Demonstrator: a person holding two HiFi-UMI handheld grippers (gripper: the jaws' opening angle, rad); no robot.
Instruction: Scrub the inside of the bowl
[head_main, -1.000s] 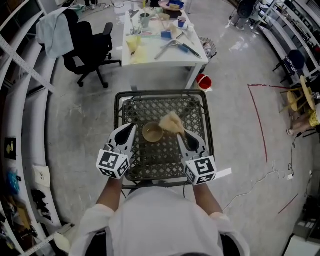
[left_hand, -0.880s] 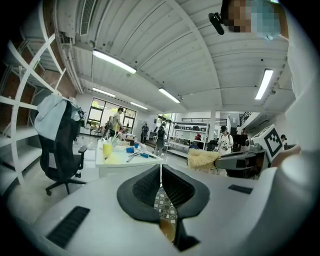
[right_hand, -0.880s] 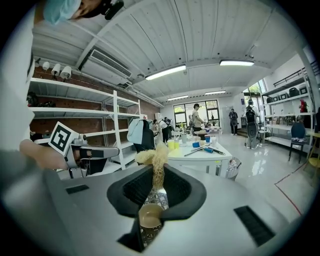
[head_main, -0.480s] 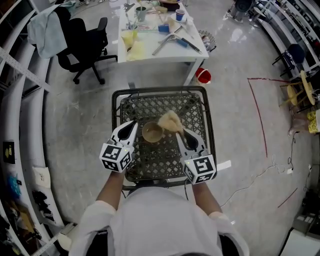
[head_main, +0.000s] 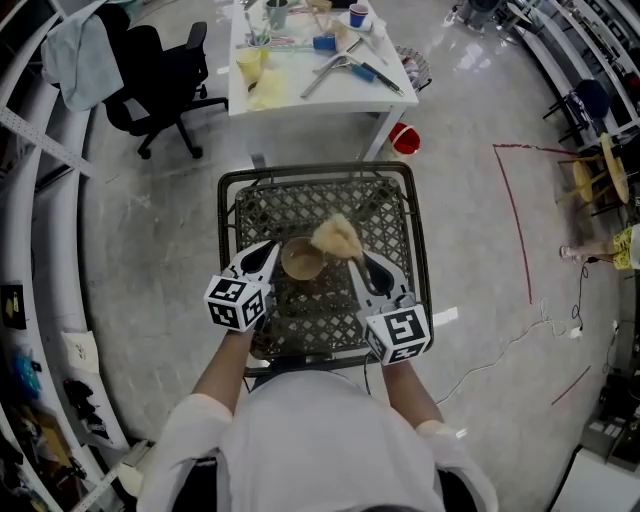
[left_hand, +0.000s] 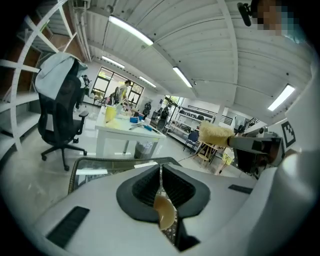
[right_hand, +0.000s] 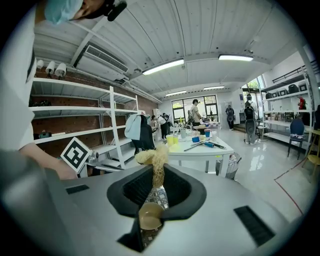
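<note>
A small tan bowl (head_main: 301, 259) stands on the black metal mesh table (head_main: 398, 215). My left gripper (head_main: 267, 249) is at the bowl's left rim, jaws shut, and in the left gripper view a slice of the bowl's rim (left_hand: 165, 213) shows pinched between its pads. A straw-coloured loofah scrubber (head_main: 337, 237) is held in my shut right gripper (head_main: 357, 262), just above the bowl's far right rim. The right gripper view shows the scrubber (right_hand: 154, 159) standing out past the jaw tips, with the bowl (right_hand: 149, 217) below. The scrubber (left_hand: 215, 134) also shows in the left gripper view.
Beyond the mesh table stands a white table (head_main: 310, 75) cluttered with cups, tools and cloths. A black office chair (head_main: 165, 80) is at the far left, a red bucket (head_main: 405, 139) by the white table's leg. Red tape (head_main: 510, 215) marks the floor to the right.
The head view has shifted a little. The left gripper's marker cube has drawn slightly closer to the bowl. Both grips and the scrubber's place over the bowl look the same.
</note>
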